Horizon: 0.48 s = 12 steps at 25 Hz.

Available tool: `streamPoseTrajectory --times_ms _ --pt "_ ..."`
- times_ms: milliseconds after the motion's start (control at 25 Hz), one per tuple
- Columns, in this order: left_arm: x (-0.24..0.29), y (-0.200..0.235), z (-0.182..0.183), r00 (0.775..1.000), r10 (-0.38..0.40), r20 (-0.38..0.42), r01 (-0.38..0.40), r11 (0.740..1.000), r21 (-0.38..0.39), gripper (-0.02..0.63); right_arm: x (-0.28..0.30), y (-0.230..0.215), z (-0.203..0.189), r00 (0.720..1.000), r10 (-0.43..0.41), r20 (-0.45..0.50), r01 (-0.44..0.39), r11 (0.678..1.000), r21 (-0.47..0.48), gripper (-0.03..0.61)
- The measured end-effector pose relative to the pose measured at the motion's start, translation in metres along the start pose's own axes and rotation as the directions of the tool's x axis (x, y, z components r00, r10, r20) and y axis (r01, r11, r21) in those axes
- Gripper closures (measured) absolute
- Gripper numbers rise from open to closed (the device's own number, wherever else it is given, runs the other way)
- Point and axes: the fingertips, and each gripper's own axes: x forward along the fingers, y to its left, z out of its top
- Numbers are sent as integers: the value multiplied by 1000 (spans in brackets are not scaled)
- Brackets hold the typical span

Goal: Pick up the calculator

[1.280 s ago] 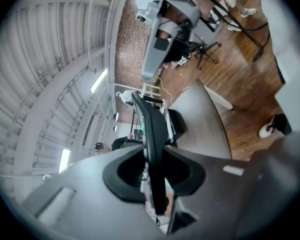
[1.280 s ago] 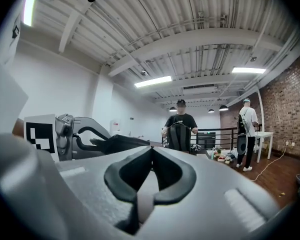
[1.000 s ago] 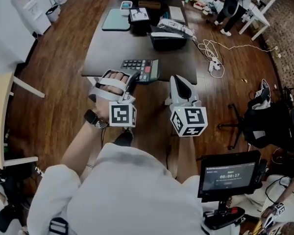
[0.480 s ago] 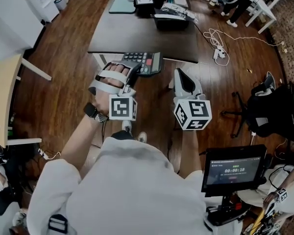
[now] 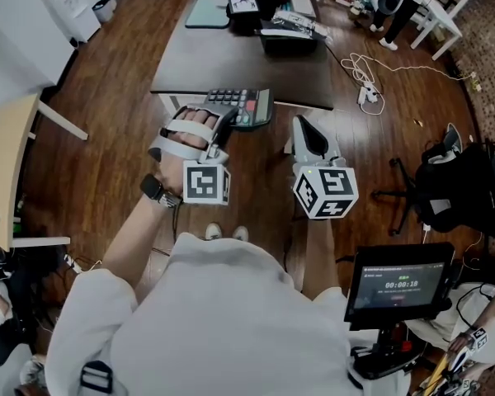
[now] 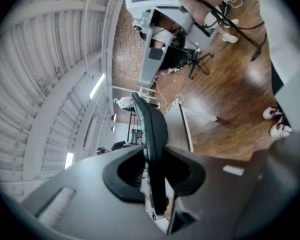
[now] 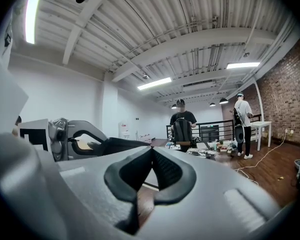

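The calculator point(image 5: 246, 106), dark with grey keys and a red key, hangs in the air just off the near edge of the dark table point(image 5: 231, 64). My left gripper point(image 5: 226, 122) is shut on its near end. In the left gripper view the calculator point(image 6: 153, 144) shows edge-on, pressed between the two pads. My right gripper point(image 5: 302, 124) hangs to the right of it over the wooden floor, shut and empty; its pads meet in the right gripper view point(image 7: 151, 153). That view also has the held calculator point(image 7: 115, 145) at its left.
At the table's far end lie a teal mat point(image 5: 208, 11) and a black box point(image 5: 289, 33). A power strip point(image 5: 367, 94) with white cables lies on the floor to the right. A black chair point(image 5: 445, 190), a screen point(image 5: 400, 285) and a pale desk point(image 5: 7, 151) stand around.
Both grippers drew back from the table towards the person, the left one carrying the calculator off the table's edge. Over the last half second they barely moved.
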Motion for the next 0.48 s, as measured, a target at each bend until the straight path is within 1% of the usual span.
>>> streamPoseTrajectory --times_ms 120,480 --pt "-1 0 -5 1000 -1 3 1 1000 4 523 5 5 -3 1000 -3 -10 3 1000 17 575" --pt "0 1 -7 1000 10 18 -10 1000 14 523 7 2 -3 998 -54 -26 54 999 5 577"
